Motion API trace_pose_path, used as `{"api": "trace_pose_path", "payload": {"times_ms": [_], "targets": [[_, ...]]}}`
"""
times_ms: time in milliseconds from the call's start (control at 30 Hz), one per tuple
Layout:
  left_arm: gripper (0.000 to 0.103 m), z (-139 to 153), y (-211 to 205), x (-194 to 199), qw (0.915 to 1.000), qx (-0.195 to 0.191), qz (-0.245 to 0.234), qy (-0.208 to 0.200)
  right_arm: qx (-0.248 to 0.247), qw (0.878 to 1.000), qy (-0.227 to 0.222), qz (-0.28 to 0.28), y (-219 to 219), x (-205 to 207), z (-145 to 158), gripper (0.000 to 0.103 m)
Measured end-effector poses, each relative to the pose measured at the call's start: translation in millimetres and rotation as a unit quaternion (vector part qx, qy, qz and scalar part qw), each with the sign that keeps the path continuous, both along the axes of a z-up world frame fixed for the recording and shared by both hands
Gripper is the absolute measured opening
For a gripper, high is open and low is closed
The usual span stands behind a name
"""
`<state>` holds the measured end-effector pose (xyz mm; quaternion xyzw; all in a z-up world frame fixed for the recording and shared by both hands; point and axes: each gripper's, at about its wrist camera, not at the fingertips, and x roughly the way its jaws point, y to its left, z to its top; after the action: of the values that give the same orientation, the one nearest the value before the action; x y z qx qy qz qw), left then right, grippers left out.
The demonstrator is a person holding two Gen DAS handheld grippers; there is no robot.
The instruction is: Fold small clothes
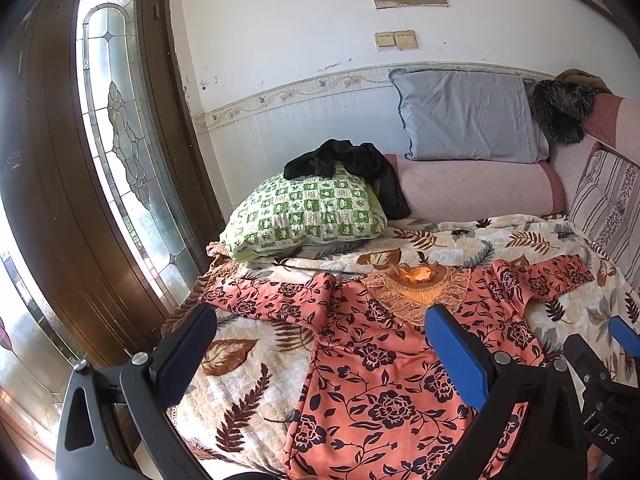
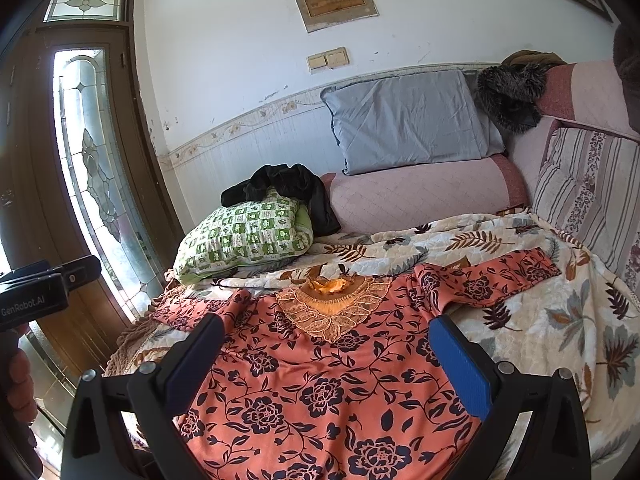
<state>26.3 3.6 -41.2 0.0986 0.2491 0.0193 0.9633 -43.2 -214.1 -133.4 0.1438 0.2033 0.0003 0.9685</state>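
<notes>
A salmon-pink top with dark flowers [image 1: 384, 380] [image 2: 320, 380] lies spread flat on the bed, its orange lace collar [image 1: 416, 292] [image 2: 332, 304] at the far side and both sleeves stretched out sideways. My left gripper [image 1: 320, 328] hovers open above the top's left half and left sleeve [image 1: 276, 296], with nothing between its fingers. My right gripper [image 2: 326, 340] hangs open over the top's chest, just short of the collar, and holds nothing. The right sleeve [image 2: 492, 276] reaches toward the sofa back.
A leaf-print quilt [image 1: 240, 392] [image 2: 560, 320] covers the bed. At the far left lies a green checked pillow [image 1: 304, 212] [image 2: 248, 236] with a black garment [image 1: 348, 164] on it. Behind are a grey pillow [image 2: 408, 120], pink cushions and a wooden glass door [image 1: 112, 140].
</notes>
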Motion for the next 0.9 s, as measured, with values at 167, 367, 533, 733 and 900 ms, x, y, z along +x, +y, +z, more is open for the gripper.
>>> {"api": "trace_pose_path", "payload": {"times_ms": [167, 367, 533, 733, 900], "targets": [[0.103, 0.1, -0.2, -1.5, 1.0000, 0.000, 0.000, 0.000, 0.003, 1.000, 0.000, -0.001, 1.2, -2.0, -1.1, 0.103], [0.103, 0.1, -1.8, -3.2, 1.0000, 0.000, 0.001, -0.001, 0.004, 1.000, -0.002, -0.001, 0.5, -3.7, -1.1, 0.103], [0.103, 0.2, -2.1, -4.8, 1.0000, 0.000, 0.000, 0.000, 0.004, 1.000, -0.002, -0.001, 1.1, -3.7, -1.4, 0.103], [0.103, 0.7, -1.5, -6.3, 1.0000, 0.000, 0.000, 0.000, 0.004, 1.000, -0.002, 0.000, 0.5, -3.5, -2.1, 0.103], [0.103, 0.9, -0.8, -3.9, 1.0000, 0.003, -0.001, 0.004, 0.004, 1.000, 0.003, 0.001, -0.3, -1.9, -3.6, 0.103]]}}
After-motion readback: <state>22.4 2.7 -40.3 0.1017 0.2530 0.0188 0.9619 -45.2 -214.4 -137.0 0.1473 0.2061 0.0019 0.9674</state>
